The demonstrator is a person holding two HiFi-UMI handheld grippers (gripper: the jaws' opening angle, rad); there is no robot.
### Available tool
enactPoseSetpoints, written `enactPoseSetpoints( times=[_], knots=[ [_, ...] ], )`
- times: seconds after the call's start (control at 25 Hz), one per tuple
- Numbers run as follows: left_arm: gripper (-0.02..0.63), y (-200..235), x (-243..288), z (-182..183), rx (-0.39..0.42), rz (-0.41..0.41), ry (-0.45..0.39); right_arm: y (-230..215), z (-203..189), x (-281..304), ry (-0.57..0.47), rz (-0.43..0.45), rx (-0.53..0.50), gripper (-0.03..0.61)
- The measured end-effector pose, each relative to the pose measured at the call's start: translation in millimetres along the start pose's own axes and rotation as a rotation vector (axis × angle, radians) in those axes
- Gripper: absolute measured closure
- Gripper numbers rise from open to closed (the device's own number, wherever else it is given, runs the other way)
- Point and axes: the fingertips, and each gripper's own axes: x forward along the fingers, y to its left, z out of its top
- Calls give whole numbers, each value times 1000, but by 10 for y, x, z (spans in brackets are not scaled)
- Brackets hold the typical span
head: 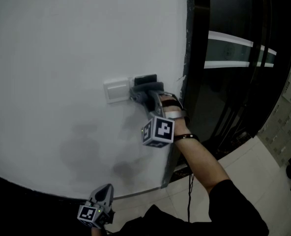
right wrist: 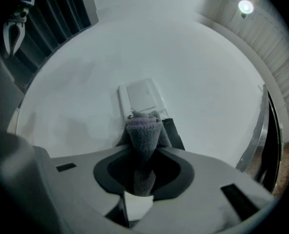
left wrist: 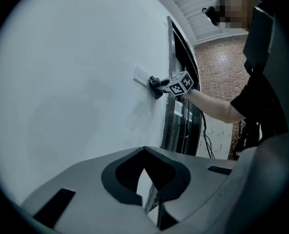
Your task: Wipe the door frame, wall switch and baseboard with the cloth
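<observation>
The cloth (right wrist: 143, 133) is a soft, fleecy grey fabric folded into a thick wad. The right gripper (right wrist: 143, 152) has its jaws pinching the cloth at mid-length, so the folded tip sticks out beyond them. That tip is pressed to the smooth, matt white wall (head: 62, 58) at the lower edge of the wall switch (right wrist: 141, 95), a flat, glossy white rectangular plate. In the head view the switch (head: 117, 91) is just left of the cloth (head: 146, 95), and the dark, glossy door frame (head: 194, 48) runs upright to the right of both. The person's right forearm (head: 200, 155) is bare below a black sleeve and reaches up and left to the far wall. The left gripper (left wrist: 144, 152) hangs low and near, tips pointing up the wall, jaws pressed together on nothing.
</observation>
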Motion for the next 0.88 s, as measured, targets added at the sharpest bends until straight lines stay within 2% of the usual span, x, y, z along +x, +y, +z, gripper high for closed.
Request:
enactPoseSetpoints(
  times=[0.16,0.36,0.56,0.88],
  knots=[
    [614,-5,-9,-4,-3,-1,-1,94,-29,0,9,22,3,489],
    [613,-28,-15,-11,-3,-5,-1,186,-55,-32,30,58,63,489],
    [612,-32,-54,-9,4,0,0,268,-90,-21,20,76,58,489],
    [614,-64,-67,27,0,22,-24,302,-108,-324,-42,96,178,489]
  ],
)
